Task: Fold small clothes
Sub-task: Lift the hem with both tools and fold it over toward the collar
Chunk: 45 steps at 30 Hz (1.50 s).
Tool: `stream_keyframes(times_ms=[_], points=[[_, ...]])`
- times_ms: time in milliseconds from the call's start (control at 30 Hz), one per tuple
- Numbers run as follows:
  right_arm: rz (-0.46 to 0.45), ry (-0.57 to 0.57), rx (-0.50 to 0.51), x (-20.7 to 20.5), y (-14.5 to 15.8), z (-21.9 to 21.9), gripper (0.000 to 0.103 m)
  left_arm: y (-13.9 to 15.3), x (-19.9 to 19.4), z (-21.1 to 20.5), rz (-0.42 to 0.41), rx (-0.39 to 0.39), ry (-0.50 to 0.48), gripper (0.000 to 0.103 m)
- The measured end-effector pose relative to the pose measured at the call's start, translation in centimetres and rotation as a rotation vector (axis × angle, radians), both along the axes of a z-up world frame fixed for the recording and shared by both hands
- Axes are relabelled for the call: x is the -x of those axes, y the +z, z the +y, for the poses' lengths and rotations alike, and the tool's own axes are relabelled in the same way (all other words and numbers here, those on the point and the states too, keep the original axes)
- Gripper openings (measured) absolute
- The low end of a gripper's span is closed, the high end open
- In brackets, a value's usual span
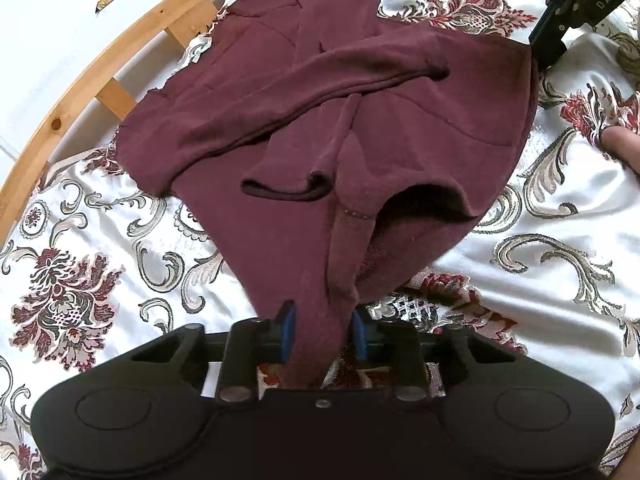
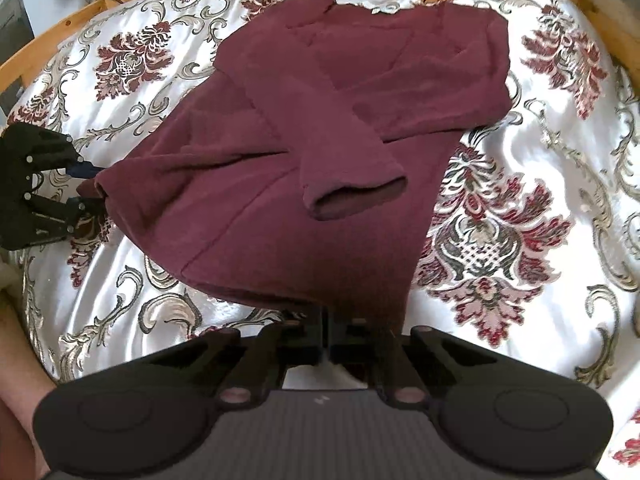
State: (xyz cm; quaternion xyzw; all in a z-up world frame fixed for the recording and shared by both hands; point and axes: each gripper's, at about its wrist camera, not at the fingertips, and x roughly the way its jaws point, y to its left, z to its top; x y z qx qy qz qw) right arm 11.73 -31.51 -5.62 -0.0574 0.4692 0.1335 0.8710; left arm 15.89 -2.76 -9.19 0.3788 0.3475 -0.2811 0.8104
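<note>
Bedspread [image 1: 560, 280] below down-tilted left gripper [image 1: 323, 334]

Maroon sweater [image 1: 320, 92], white bedspread [image 1: 540, 280] with red-grey floral damask

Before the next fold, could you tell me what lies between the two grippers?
Only the maroon sweater: it spans from the left gripper to the right gripper, sleeves crossed on top, best seen in the right wrist view.
</note>
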Motion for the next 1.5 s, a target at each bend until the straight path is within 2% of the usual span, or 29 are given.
stream_keyframes(times_ms=[233, 400, 433, 500, 567, 667, 767, 833, 867, 1033, 1233, 1500], points=[[-0.071, -0.083, 0.134, 1.9, 2.3, -1.7, 0.002, 0.4, 0.1, 0.4, -0.013, 0.017, 0.016, 0.019], [-0.019, -0.021, 0.177, 2.3, 1.4, -1.2, 0.004, 0.4, 0.2, 0.3, -0.031, 0.012, 0.014, 0.018], [-0.017, -0.001, 0.205, 2.3, 1.2, -0.6, 0.007, 0.6, 0.3, 0.3, -0.037, 0.020, 0.017, 0.018], [-0.037, 0.035, 0.248, 2.6, 0.9, 0.5, 0.029, 1.0, 0.4, 0.6, -0.053, 0.043, 0.025, 0.018], [-0.046, 0.071, 0.262, 2.6, 0.6, 1.4, 0.042, 1.5, 0.3, 0.8, -0.069, 0.067, 0.038, 0.017], [-0.037, 0.129, 0.315, 2.3, -0.4, 3.0, 0.047, 2.0, 0.0, 1.2, -0.084, 0.103, 0.063, 0.017], [-0.013, 0.157, 0.349, 1.4, -1.9, 4.1, 0.044, 2.4, -0.2, 1.5, -0.107, 0.132, 0.081, 0.017], [-0.009, 0.162, 0.385, 1.0, -2.6, 4.6, 0.026, 2.7, -0.5, 1.7, -0.111, 0.161, 0.098, 0.016], [-0.013, 0.157, 0.390, 1.0, -2.5, 4.6, 0.005, 2.9, -0.7, 1.9, -0.108, 0.174, 0.105, 0.015], [-0.141, 0.095, 0.366, 3.6, 0.8, 3.5, 0.004, 6.1, -0.1, 2.8, -0.096, 0.230, 0.152, 0.014], [-0.274, 0.073, 0.353, 9.7, 5.5, 3.2, 0.004, 11.0, 4.6, 3.4, -0.074, 0.261, 0.173, 0.014], [-0.304, 0.073, 0.325, 19.7, 9.6, 4.2, 0.004, 13.3, 13.1, 6.6, 0.076, 0.382, 0.251, 0.014]])
